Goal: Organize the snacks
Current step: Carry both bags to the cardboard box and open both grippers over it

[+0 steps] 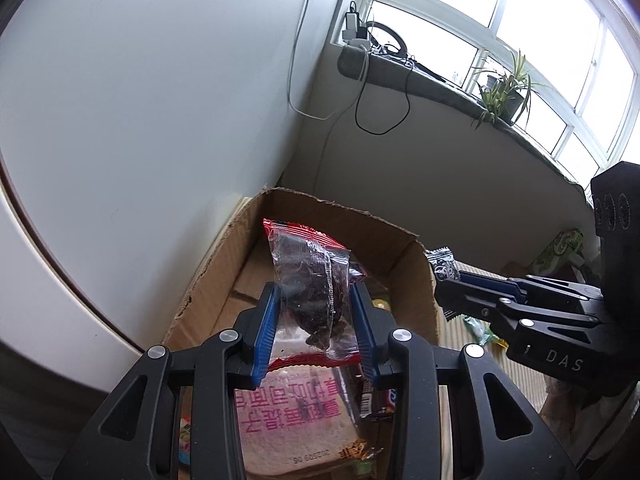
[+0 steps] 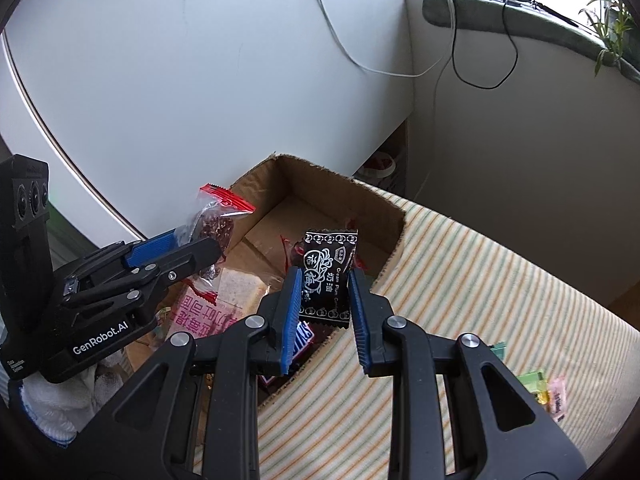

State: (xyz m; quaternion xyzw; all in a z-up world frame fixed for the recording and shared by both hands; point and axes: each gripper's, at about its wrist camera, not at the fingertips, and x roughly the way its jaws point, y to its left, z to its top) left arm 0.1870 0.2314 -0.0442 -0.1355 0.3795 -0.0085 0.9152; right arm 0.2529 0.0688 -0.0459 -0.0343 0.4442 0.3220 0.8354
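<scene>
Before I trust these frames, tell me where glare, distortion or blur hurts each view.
Left wrist view: the window is blown out white; fisheye bends the wall edge; the clear red-edged snack bag in the left gripper stays sharp. Right wrist view: even, soft light; corners vignette dark; print on the black plum candy packet in the right gripper reads clearly.

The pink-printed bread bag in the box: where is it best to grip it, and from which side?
Probably the pink-printed bread bag is best gripped at its crimped film end, from above through the open top of the cardboard box. It lies flat among other snacks, and the box walls block the sides.
</scene>
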